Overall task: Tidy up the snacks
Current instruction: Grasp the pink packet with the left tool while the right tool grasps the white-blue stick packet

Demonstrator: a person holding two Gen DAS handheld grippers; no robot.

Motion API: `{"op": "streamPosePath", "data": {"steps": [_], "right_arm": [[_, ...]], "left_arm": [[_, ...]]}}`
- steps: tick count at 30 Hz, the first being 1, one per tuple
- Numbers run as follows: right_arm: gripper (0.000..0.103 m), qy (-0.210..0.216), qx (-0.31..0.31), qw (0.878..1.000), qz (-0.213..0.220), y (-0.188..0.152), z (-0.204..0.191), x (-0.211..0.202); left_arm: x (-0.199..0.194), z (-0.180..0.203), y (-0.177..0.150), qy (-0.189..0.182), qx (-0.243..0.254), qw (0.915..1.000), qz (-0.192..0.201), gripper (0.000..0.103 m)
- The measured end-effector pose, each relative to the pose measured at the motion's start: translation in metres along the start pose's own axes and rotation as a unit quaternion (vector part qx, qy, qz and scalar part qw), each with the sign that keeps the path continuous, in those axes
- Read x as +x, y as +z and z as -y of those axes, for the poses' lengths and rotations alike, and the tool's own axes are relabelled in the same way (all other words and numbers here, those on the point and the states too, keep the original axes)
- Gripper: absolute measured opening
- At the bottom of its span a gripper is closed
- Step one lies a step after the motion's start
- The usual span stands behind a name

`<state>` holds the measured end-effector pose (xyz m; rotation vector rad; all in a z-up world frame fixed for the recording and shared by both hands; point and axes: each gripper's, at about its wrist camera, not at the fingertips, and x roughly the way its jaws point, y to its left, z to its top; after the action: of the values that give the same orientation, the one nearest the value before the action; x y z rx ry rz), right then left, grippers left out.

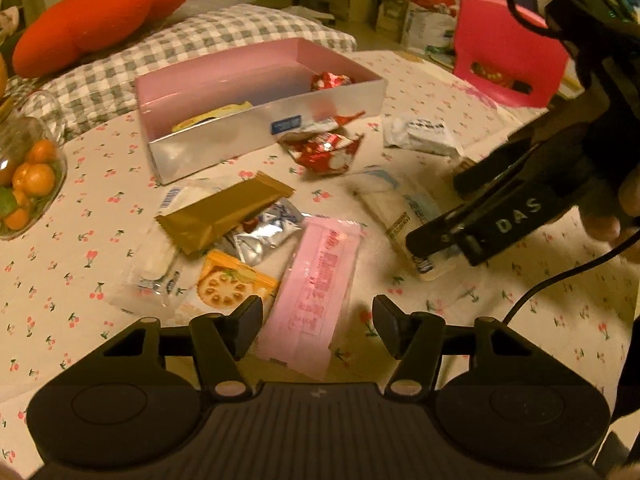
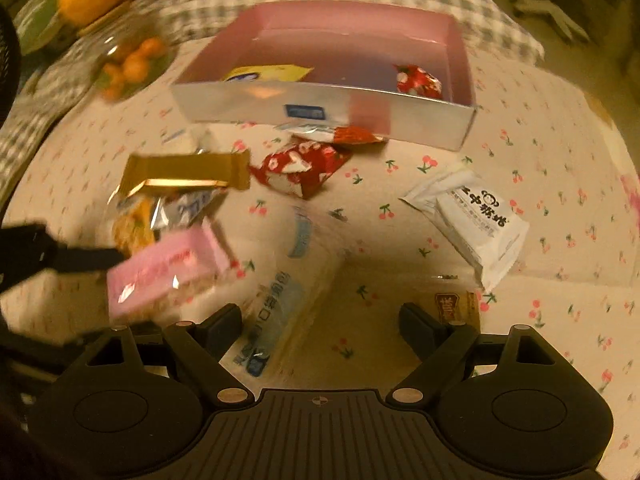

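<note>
A pink-lined box (image 1: 224,80) (image 2: 460,52) sits on the cherry-print tablecloth and holds a yellow packet (image 2: 268,73) and a red wrapped snack (image 1: 330,80) (image 2: 418,80). Loose snacks lie in front: a gold bar (image 1: 224,212) (image 2: 188,170), a pink packet (image 1: 316,292) (image 2: 168,268), a red packet (image 1: 326,152) (image 2: 300,166), a white packet (image 1: 424,136) (image 2: 472,216) and a clear blue-print packet (image 1: 404,208) (image 2: 280,296). My left gripper (image 1: 318,326) is open over the pink packet's near end. My right gripper (image 2: 320,326) is open over the clear packet; it also shows in the left wrist view (image 1: 460,216).
A glass bowl of small oranges (image 1: 28,176) (image 2: 132,62) stands at the table's left. A checked cushion (image 1: 192,40) and a red plush (image 1: 100,12) lie behind the box. A pink chair (image 1: 508,56) stands at the back right. A small brown packet (image 2: 456,306) lies by my right finger.
</note>
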<state>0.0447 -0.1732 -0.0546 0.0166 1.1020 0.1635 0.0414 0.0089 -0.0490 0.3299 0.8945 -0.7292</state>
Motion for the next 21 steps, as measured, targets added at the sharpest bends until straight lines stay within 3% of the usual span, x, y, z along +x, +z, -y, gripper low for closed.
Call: {"op": "streamPosePath", "data": {"steps": [5,12,17,21], "right_arm": [[0.088,0.0,-0.062,0.998,0.022,-0.017,-0.004,-0.008],[0.084,0.012,-0.101,0.992,0.075,-0.031,-0.001,-0.014],[0.074,0.028,-0.121,0.986,0.11,-0.04,-0.002,-0.017],[0.065,0.049,-0.107,0.987,0.105,-0.04,0.0,-0.014]], "left_arm": [[0.004,0.007,-0.002,0.003,0.009,0.9999,-0.008,0.055],[0.01,0.008,-0.004,0.013,-0.018,0.9998,0.001,0.05],[0.013,0.009,-0.003,0.022,-0.045,0.9986,0.019,0.045],[0.015,0.009,0.0,0.033,-0.059,0.9974,0.027,0.04]]}}
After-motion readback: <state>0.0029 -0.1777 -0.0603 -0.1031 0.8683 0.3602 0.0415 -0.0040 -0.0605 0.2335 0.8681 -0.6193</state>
